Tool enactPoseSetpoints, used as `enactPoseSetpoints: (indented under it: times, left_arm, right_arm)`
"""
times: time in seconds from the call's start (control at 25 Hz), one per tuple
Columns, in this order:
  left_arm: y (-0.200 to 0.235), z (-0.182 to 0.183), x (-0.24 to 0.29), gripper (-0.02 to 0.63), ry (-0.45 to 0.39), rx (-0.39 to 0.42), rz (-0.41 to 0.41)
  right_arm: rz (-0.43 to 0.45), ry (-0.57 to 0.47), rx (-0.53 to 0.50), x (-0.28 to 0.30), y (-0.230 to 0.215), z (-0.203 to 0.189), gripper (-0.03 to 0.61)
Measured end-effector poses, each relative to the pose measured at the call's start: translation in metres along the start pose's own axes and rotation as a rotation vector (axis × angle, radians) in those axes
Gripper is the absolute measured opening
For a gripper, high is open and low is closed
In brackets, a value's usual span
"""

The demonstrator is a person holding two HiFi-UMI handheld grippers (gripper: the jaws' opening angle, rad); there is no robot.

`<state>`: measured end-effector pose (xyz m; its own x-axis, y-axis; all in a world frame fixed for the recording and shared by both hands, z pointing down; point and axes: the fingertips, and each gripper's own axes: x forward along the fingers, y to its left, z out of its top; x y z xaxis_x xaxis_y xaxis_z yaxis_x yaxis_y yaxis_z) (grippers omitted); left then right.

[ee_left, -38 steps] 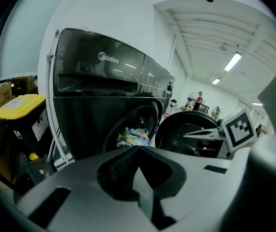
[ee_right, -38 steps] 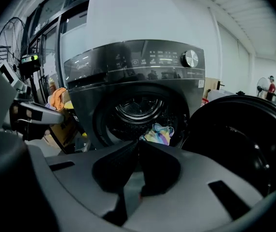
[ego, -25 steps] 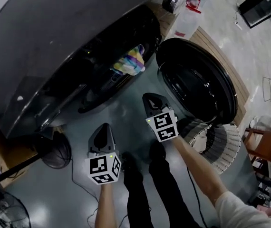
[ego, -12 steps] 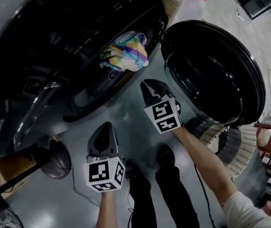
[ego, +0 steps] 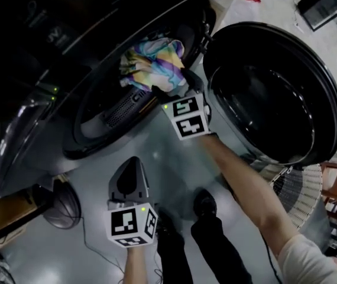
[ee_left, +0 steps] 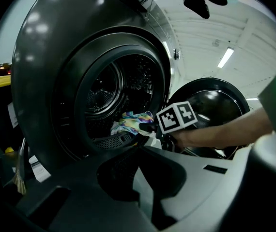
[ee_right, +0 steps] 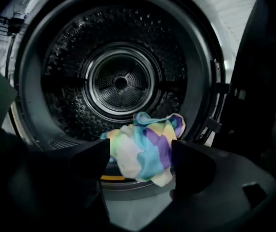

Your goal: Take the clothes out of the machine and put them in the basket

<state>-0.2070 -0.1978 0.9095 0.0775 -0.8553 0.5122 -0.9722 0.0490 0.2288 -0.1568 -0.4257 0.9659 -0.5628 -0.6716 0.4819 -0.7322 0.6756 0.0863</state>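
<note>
A bunched cloth [ego: 151,61] in pastel blue, yellow and purple lies on the lower lip of the dark washing machine's round opening [ego: 97,135]. In the right gripper view the cloth [ee_right: 145,146] sits in front of the steel drum [ee_right: 121,83]. My right gripper [ego: 179,87] is at the opening. Its jaws are opening wide, one on each side of the cloth [ee_left: 130,122], and no pad presses on it. My left gripper [ego: 130,165] hangs lower, over the floor and short of the machine, jaws together and empty.
The machine's round door [ego: 275,93] stands swung open at the right. Below the door, a white slatted basket [ego: 295,188] stands on the floor. The person's dark legs and shoes [ego: 207,203] are under the grippers. A round dark fan [ego: 62,205] is at the lower left.
My right gripper has moved up to the machine's opening and its jaws have gone from shut to wide open around the cloth. My left gripper has sunk a little.
</note>
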Motion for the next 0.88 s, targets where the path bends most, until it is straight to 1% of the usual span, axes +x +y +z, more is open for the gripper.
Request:
enactPoseSetpoints:
  times: [0.16, 0.28, 0.4, 0.52, 0.6, 0.64, 0.72, 0.88]
  left_arm:
    - [0.003, -0.005, 0.000, 0.018, -0.007, -0.028, 0.022]
    - [0.001, -0.002, 0.001, 0.018, -0.017, -0.042, 0.031]
    - [0.001, -0.001, 0.001, 0.018, -0.017, -0.052, 0.033]
    - [0.000, 0.000, 0.000, 0.018, -0.011, -0.056, 0.035]
    - [0.000, 0.004, 0.000, 0.018, -0.013, -0.053, 0.038]
    - [-0.001, 0.007, 0.000, 0.018, -0.017, -0.049, 0.038]
    - [-0.004, 0.013, -0.002, 0.018, -0.026, -0.040, 0.034]
    - [-0.010, 0.027, -0.010, 0.018, -0.040, -0.036, 0.030]
  right_arm:
    - [-0.044, 0.118, 0.078, 0.032, -0.019, -0.025, 0.391]
    - [-0.042, 0.219, 0.100, 0.043, -0.021, -0.047, 0.390]
    - [-0.039, 0.297, 0.149, 0.045, -0.020, -0.059, 0.386]
    - [-0.013, 0.361, 0.188, 0.044, -0.014, -0.067, 0.269]
    - [0.032, 0.393, 0.174, 0.043, -0.005, -0.071, 0.143]
    - [0.057, 0.394, 0.149, 0.043, 0.000, -0.070, 0.127]
    - [0.091, 0.367, 0.099, 0.039, 0.005, -0.060, 0.116]
    - [0.107, 0.261, 0.049, 0.016, 0.008, -0.031, 0.105]
